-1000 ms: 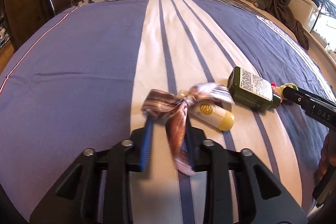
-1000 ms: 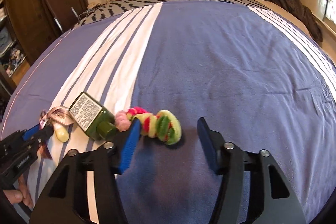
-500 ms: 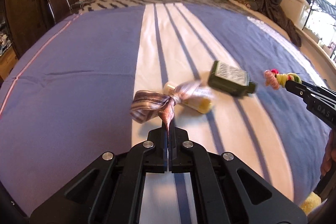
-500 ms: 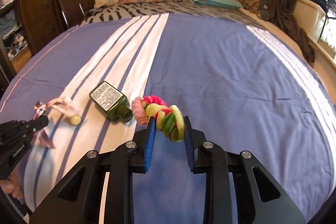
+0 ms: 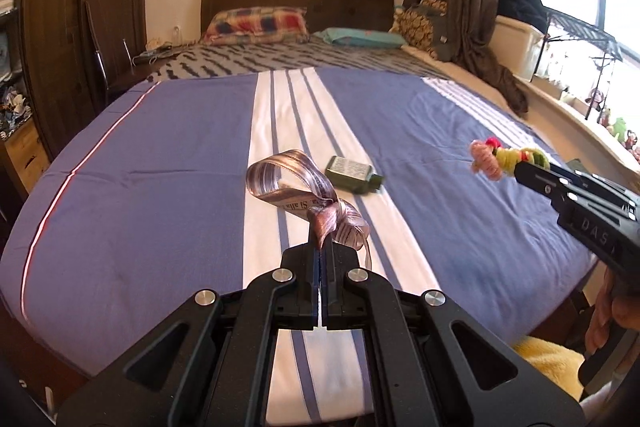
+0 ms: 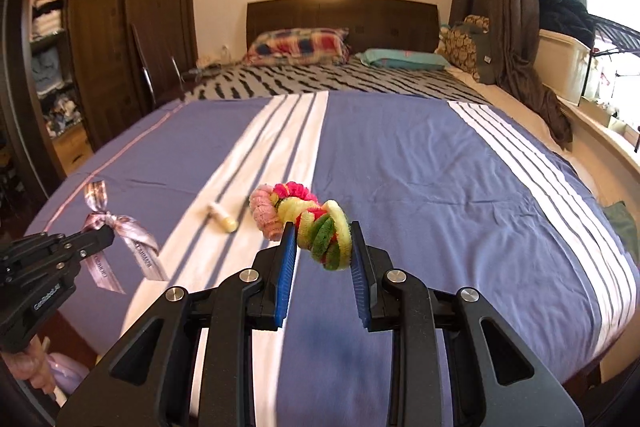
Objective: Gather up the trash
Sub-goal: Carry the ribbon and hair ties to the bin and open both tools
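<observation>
Now my left gripper pinches the ribbon bow clear above the bedspread; my right gripper clamps the chenille twist. Green bottle lies ahead, nearer my left.

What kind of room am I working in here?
A lived-in bedroom, it seems: a large bed with a striped blue cover, a plaid pillow against a dark headboard, and a wooden wardrobe with folded clothes on shelves beside it.
</observation>
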